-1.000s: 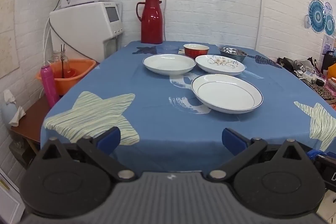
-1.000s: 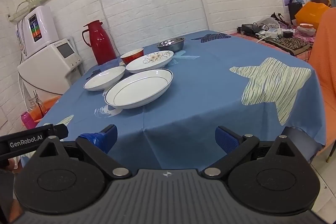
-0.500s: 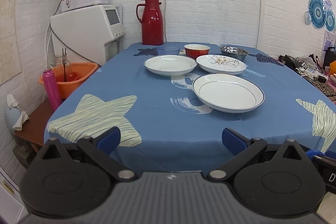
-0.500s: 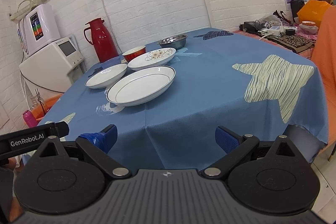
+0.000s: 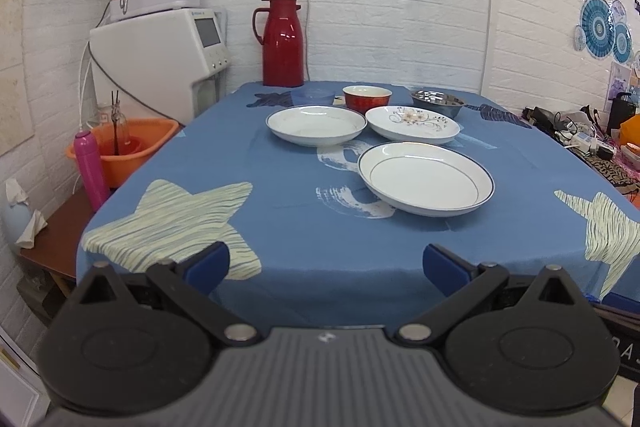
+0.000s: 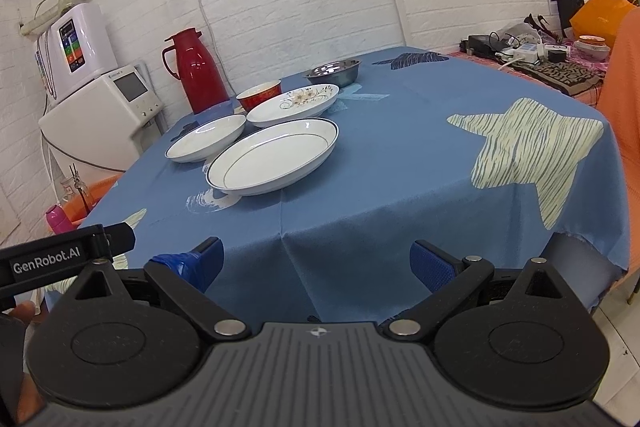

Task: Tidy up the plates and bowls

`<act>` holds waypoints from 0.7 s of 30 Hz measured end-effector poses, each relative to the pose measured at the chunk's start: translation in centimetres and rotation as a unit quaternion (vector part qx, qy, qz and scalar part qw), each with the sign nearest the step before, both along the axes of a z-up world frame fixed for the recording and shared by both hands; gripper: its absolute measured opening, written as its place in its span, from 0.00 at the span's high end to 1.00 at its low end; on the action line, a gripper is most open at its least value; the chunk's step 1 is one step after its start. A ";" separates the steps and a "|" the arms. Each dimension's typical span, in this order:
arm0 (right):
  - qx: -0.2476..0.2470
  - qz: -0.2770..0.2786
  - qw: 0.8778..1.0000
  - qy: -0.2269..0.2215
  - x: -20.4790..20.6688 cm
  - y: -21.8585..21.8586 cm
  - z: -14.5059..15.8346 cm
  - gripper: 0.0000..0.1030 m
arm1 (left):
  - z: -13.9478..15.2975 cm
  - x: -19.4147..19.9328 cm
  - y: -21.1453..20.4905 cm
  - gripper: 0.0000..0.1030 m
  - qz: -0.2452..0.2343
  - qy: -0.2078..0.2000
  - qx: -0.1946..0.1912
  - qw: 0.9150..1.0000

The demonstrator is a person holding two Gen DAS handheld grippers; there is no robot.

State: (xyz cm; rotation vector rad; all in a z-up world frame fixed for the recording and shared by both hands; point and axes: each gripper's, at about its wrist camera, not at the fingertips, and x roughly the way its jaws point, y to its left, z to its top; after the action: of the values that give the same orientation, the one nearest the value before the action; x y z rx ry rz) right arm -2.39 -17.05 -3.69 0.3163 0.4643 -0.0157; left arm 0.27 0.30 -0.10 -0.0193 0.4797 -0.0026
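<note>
On the blue starred tablecloth (image 5: pixel 288 195) (image 6: pixel 400 155) lie three white plates. Nearest is a blue-rimmed plate (image 5: pixel 426 177) (image 6: pixel 274 155). Behind it sit a plain plate (image 5: pixel 316 125) (image 6: pixel 206 137) and a flowered plate (image 5: pixel 412 123) (image 6: pixel 294 101). Further back stand a red bowl (image 5: pixel 367 98) (image 6: pixel 259 95), a steel bowl (image 5: pixel 438 102) (image 6: pixel 334 70) and a small blue bowl (image 5: pixel 313 96). My left gripper (image 5: pixel 326 265) and right gripper (image 6: pixel 316 265) hover off the table's near edge, both open and holding nothing.
A red thermos jug (image 5: pixel 283 43) (image 6: pixel 196 71) stands at the table's far end by the brick wall. White appliances (image 5: pixel 160 59), an orange basin (image 5: pixel 128 147) and a pink bottle (image 5: pixel 90 171) are left of the table. A cluttered side table (image 6: pixel 548 61) is on the right.
Both views have lifted slightly, so the dishes sit a little lower in frame and closer. No dish has moved, and both grippers have stayed open.
</note>
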 end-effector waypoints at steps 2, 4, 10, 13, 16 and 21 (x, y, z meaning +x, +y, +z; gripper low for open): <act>0.001 0.001 1.000 0.001 0.0 0.0 -0.1 0.15 | 0.0 0.0 0.0 0.00 -0.002 0.000 0.000 1.000; 0.003 0.001 1.000 0.005 0.1 0.0 -0.1 0.15 | 0.0 0.0 0.0 0.00 -0.002 0.000 0.000 1.000; 0.002 0.005 1.000 0.006 0.1 0.2 -0.2 0.15 | -0.1 0.0 0.0 0.00 -0.003 0.001 -0.003 1.000; 0.003 0.006 1.000 0.007 0.1 0.2 -0.2 0.15 | -0.1 0.0 0.0 0.00 -0.003 0.001 -0.004 1.000; 0.004 0.007 1.000 0.009 0.2 0.2 -0.3 0.15 | -0.1 0.0 0.0 0.00 -0.003 0.001 -0.007 1.000; 0.003 0.010 1.000 0.011 0.2 0.4 -0.3 0.15 | -0.2 0.0 0.1 0.00 -0.005 0.004 -0.009 1.000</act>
State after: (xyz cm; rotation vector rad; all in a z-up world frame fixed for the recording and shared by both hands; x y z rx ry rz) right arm -2.16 -16.66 -3.99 0.3183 0.4903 0.0019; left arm 0.29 0.43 -0.29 -0.0346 0.4883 -0.0157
